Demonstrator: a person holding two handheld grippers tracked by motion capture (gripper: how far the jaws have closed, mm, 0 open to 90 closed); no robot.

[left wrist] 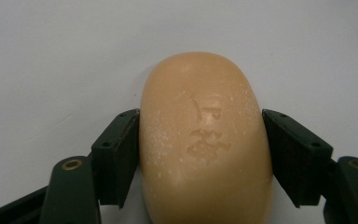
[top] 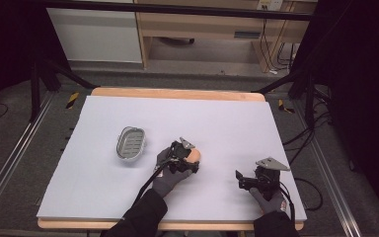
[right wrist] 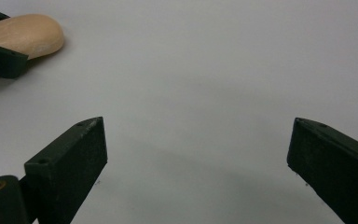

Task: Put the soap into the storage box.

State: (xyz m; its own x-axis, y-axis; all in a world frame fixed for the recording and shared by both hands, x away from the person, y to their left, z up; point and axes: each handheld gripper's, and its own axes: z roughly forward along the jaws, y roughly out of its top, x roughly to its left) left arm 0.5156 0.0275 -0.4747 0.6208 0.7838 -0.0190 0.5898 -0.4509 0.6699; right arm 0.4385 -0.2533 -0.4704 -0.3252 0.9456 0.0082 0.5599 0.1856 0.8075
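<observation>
- Soap (left wrist: 205, 144) sits clamped between the left gripper (left wrist: 200, 154) jaws, resting on the white tabletop (top: 217, 123) near its middle.
- Right gripper (right wrist: 198, 158) hovers apart, jaws wide and empty.
- Soap dish (top: 131, 143) lies empty just left; placing the bar there likely remains.
- Peach-coloured, rounded bar, faintly stamped and speckled white.

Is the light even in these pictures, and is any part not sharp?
High view: table sheet evenly lit, surroundings dark. Left gripper view: soap bar sharp, with faint glare. Right gripper view: near jaws soft-edged, soft shadow on the sheet between them.
</observation>
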